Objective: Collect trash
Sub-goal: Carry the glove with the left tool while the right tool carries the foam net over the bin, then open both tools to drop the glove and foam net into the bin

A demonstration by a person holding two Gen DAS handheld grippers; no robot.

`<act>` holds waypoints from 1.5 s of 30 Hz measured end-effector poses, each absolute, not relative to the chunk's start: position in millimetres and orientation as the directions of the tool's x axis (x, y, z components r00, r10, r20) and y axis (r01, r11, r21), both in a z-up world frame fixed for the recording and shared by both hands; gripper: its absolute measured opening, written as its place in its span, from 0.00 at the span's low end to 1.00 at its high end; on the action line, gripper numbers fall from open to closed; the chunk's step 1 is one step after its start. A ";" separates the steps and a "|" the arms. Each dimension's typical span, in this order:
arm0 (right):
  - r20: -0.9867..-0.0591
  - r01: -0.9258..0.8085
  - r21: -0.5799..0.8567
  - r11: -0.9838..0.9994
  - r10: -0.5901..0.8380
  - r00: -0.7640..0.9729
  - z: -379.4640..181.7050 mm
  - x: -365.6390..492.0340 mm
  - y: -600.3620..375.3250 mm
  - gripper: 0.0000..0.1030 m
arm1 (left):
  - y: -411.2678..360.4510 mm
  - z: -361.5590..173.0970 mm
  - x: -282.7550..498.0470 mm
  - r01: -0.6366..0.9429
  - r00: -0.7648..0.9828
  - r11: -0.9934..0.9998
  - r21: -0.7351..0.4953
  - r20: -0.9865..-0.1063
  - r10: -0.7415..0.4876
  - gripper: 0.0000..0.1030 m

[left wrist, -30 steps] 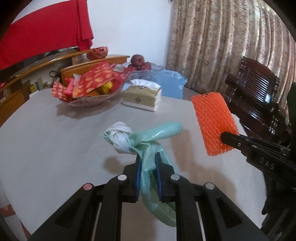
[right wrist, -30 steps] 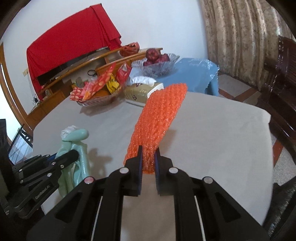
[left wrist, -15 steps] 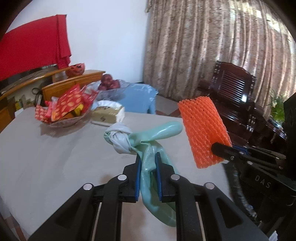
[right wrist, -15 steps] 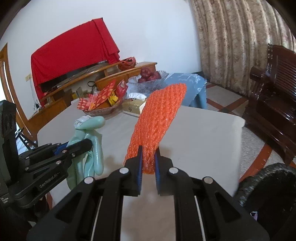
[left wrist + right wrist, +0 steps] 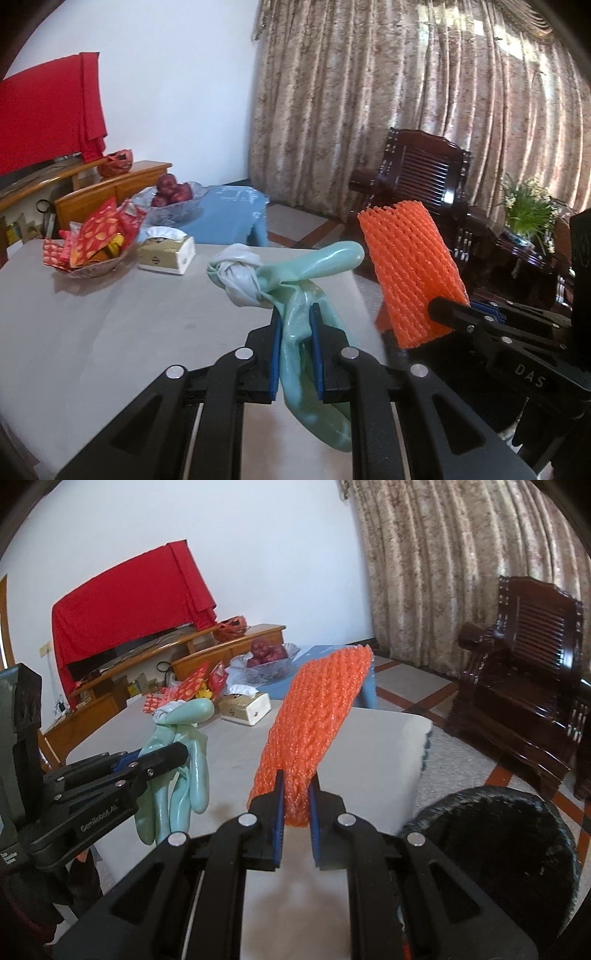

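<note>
From the left wrist view, the left gripper (image 5: 295,328) pinches a crumpled pale-green rubber glove (image 5: 314,280) between its blue pads, with the glove's knotted grey-white cuff and one finger sticking up above the fingers and its other end hanging below them. The glove is held in the air over the near right part of the grey desk (image 5: 110,317). The desk's right edge runs just beside the glove, and past it lies open floor up to a dark carved wooden armchair (image 5: 424,173). At the right, the right gripper (image 5: 448,314) holds an orange foam fruit-net sleeve (image 5: 410,273) upright, off the desk's edge. At the far left of the desk sit a glass bowl of red snack packets (image 5: 92,254) and a tissue box (image 5: 166,254), well apart from both grippers.

From the right wrist view, the right gripper (image 5: 295,805) is pressed onto the lower end of the orange sleeve (image 5: 317,716), which rises tilted away. A black woven waste basket (image 5: 498,849) stands on the floor at the lower right, just beside the desk's corner (image 5: 388,753) and near this gripper. The left gripper (image 5: 177,755) hangs at the left with the glove (image 5: 184,760) in its grasp, over the desk's near edge.
</note>
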State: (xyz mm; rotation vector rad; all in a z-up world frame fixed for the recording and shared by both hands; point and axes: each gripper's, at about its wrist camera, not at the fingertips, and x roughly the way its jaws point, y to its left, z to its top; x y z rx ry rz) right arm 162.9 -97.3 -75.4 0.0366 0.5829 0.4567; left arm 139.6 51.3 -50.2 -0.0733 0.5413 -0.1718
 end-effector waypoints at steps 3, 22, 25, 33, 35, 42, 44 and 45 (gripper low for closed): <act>-0.520 -0.372 0.159 0.915 0.398 0.756 -75.7 150.9 -121.1 0.10 | 36.8 -50.8 138.7 0.171 0.835 0.978 -0.121 -0.509 -0.209 0.14; -0.573 -0.059 0.120 0.991 0.118 0.811 -117.2 101.0 -279.3 0.12 | -126.4 -93.3 150.6 0.476 0.685 0.874 -0.100 -0.580 -0.440 0.14; -0.586 -0.047 0.117 0.992 0.107 0.803 -126.7 101.9 -285.5 0.12 | -144.2 -101.0 157.4 0.493 0.673 0.865 -0.097 -0.588 -0.450 0.14; -0.636 -0.009 0.130 0.991 0.091 0.767 -156.9 111.7 -302.4 0.14 | -169.7 -121.4 172.0 0.515 0.644 0.852 -0.088 -0.616 -0.453 0.15; -0.650 0.004 0.121 0.993 0.076 0.757 -163.4 114.2 -305.6 0.21 | -171.1 -126.6 176.0 0.520 0.628 0.848 -0.101 -0.628 -0.460 0.19; -0.680 0.068 0.099 0.993 0.017 0.733 -174.4 109.5 -316.9 0.57 | -171.7 -134.3 179.1 0.546 0.589 0.827 -0.135 -0.641 -0.493 0.38; -0.676 0.088 0.104 0.991 0.006 0.737 -171.7 105.4 -319.7 0.65 | -171.1 -131.9 176.8 0.551 0.591 0.824 -0.133 -0.636 -0.497 0.43; -0.669 0.094 0.110 0.989 0.004 0.743 -169.6 102.6 -320.8 0.73 | -170.4 -130.3 176.1 0.552 0.590 0.823 -0.136 -0.634 -0.500 0.44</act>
